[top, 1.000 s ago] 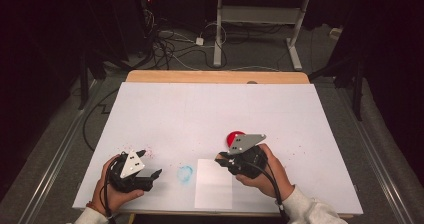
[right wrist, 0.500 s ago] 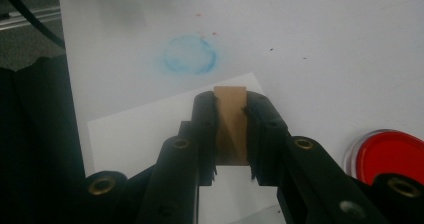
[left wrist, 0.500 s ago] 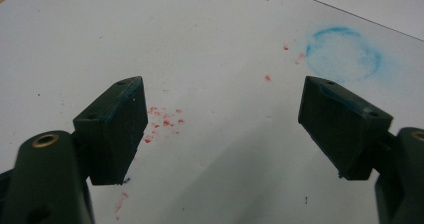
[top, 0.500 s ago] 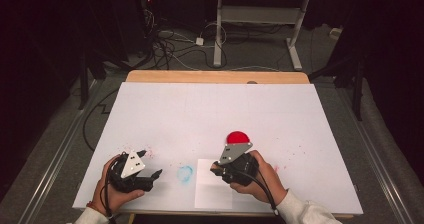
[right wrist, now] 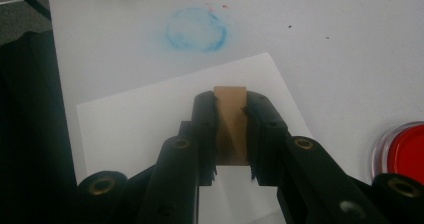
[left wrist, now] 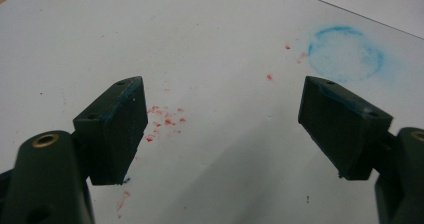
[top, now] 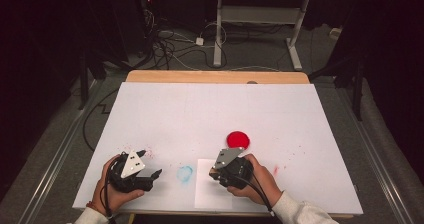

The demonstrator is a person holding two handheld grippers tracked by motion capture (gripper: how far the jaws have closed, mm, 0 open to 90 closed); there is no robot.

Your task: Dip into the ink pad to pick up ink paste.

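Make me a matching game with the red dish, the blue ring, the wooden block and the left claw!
Things:
1. red dish
2. blue ring mark
3. wooden block
4. left claw

States:
A. open, with nothing between its jaws
B. squeezed in the right claw, over the white paper sheet
C. smudged on the table beside the paper
D. sitting on the table just beyond the right hand

Pairs: 1-D, 2-C, 3-B, 4-A

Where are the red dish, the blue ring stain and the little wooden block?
red dish (top: 238,139), high view, middle of its top
blue ring stain (right wrist: 196,30), right gripper view, its pale centre
wooden block (right wrist: 230,124), right gripper view, its front face
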